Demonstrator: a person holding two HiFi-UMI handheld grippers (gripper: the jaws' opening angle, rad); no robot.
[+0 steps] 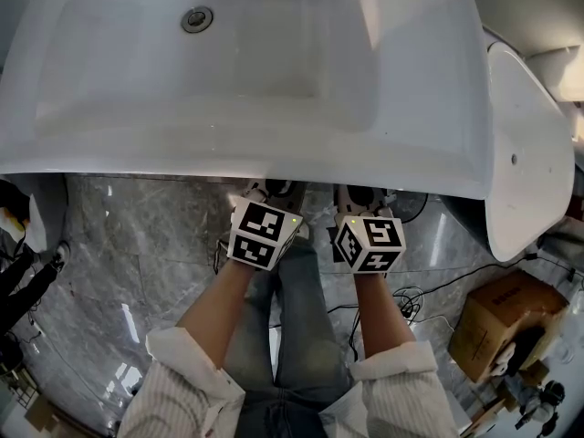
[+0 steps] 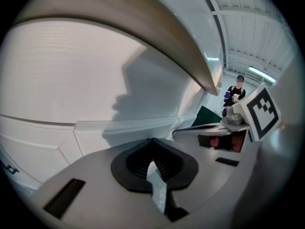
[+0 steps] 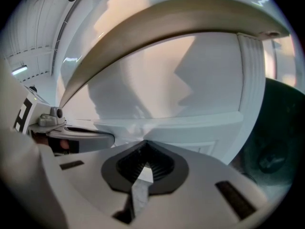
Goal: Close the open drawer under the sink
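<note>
- The left gripper (image 2: 152,141) had its two jaws shut tight together, with nothing between them.
- The right gripper (image 3: 145,143) was just beside it. Its jaws were pressed together too, and they were empty.
- Both grippers pointed the same way, side by side, in under the sink (image 1: 274,161).
- The drawer (image 3: 190,135) was right in front of both tips, with its white front facing them. I could not tell if the tips touched it.
- The top edge of the drawer stuck out like a small step from the white wall behind it. I thought it was only a little bit open.
- The drawer looked hard and stiff, not a thing that breaks. I guessed it would slide straight in with a steady push.
- The front looked smooth, so the tips might slip. The flat middle of the front seemed the best place to push, one gripper on each side.
- From above, the sink's rim hung over the jaws and hid the drawer.
</note>
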